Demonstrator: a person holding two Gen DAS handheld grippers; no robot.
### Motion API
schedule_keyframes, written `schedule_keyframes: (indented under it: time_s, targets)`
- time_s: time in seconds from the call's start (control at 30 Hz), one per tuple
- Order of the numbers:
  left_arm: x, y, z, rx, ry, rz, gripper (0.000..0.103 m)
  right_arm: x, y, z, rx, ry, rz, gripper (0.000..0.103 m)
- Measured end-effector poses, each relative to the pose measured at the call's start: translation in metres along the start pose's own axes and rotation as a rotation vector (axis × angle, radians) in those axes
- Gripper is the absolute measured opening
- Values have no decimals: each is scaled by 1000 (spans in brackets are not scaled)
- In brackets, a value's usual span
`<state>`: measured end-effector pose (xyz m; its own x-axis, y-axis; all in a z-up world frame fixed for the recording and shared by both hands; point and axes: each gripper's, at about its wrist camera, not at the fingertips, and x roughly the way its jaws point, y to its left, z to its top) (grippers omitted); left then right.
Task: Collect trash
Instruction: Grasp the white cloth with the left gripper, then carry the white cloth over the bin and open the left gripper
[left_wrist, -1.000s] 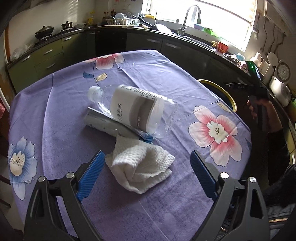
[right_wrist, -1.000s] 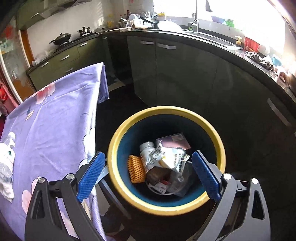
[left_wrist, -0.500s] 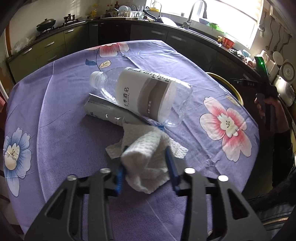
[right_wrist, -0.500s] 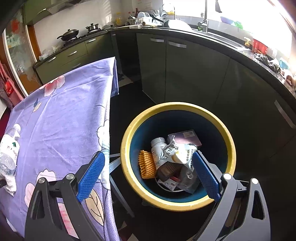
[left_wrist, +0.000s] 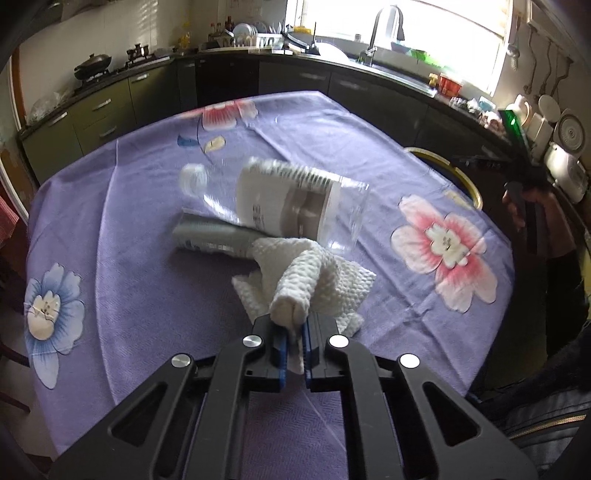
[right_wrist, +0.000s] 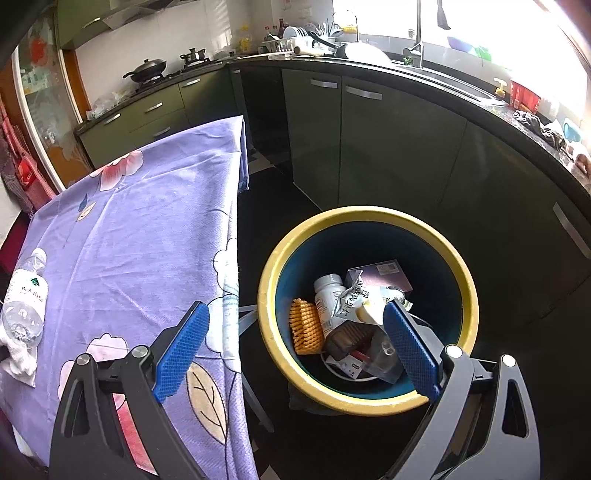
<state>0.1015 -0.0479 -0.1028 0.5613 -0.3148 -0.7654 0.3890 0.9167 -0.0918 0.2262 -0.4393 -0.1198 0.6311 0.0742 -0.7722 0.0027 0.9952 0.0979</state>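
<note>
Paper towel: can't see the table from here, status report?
Left gripper shut on paper towel. Right gripper open, empty, over bin. Bottle nearby, not blocking.

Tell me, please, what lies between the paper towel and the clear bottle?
A grey tube lies there, under the clear bottle, touching the paper towel; the left wrist view shows it.
</note>
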Motion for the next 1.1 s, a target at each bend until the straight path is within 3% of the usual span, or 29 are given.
schedule_keyframes:
  time_s: [0.5,0.67,1.1]
  targets:
    - [-73,-19,3,141,-37,-25,6,-12,-3,-9,2,-9,15,94]
    - [-99,-14,17,117,-97,-43,6,-15,-1,-11,1,-15,25,94]
    - [-121,-21,62,129,-206,-95,6,-29,3,-21,-19,-31,36,94]
